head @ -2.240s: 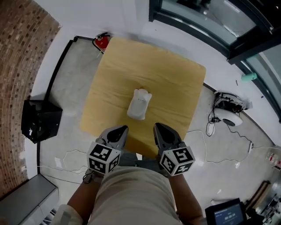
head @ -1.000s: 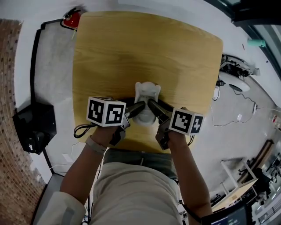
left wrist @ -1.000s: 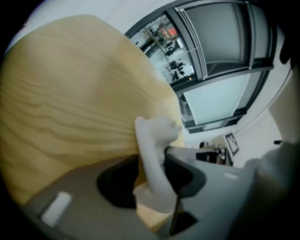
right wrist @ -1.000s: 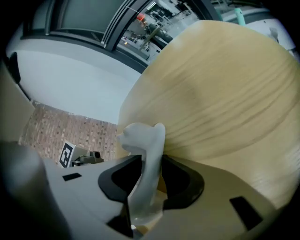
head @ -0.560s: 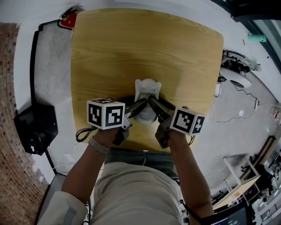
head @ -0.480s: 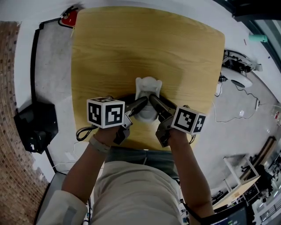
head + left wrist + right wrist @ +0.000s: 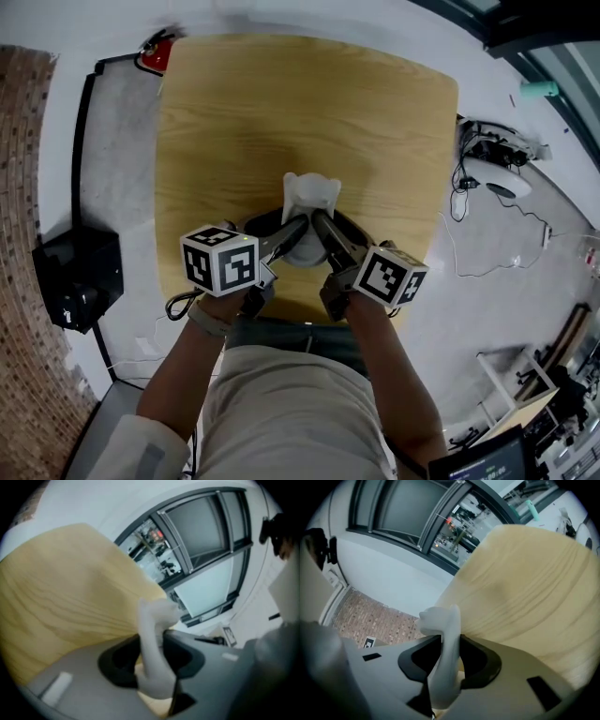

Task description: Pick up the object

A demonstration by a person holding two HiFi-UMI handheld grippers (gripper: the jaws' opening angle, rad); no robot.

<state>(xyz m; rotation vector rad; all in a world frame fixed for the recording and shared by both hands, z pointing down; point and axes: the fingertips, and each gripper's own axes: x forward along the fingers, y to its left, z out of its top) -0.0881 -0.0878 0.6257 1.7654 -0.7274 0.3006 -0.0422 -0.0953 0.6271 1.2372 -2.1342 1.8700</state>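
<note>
A soft white object (image 7: 311,192) sits over the near middle of the wooden table (image 7: 281,103). Both grippers meet at its near end. My left gripper (image 7: 296,227) comes in from the left, its jaws closing with the pads pressed on the object (image 7: 154,620). My right gripper (image 7: 321,223) comes in from the right and also clamps the object (image 7: 440,618), which stands up between its black pads. The object's lower end is hidden behind the jaws. I cannot tell whether it rests on the table or hangs just above it.
A red extinguisher (image 7: 157,54) stands on the floor at the table's far left corner. A black box (image 7: 80,286) sits on the floor to the left. A white device with cables (image 7: 492,169) lies on the floor to the right. The person's legs are against the table's near edge.
Since 2.2 s ago both grippers have reached forward onto the white object. Over the last second they stay on its near end, and the hands sit slightly closer to the person.
</note>
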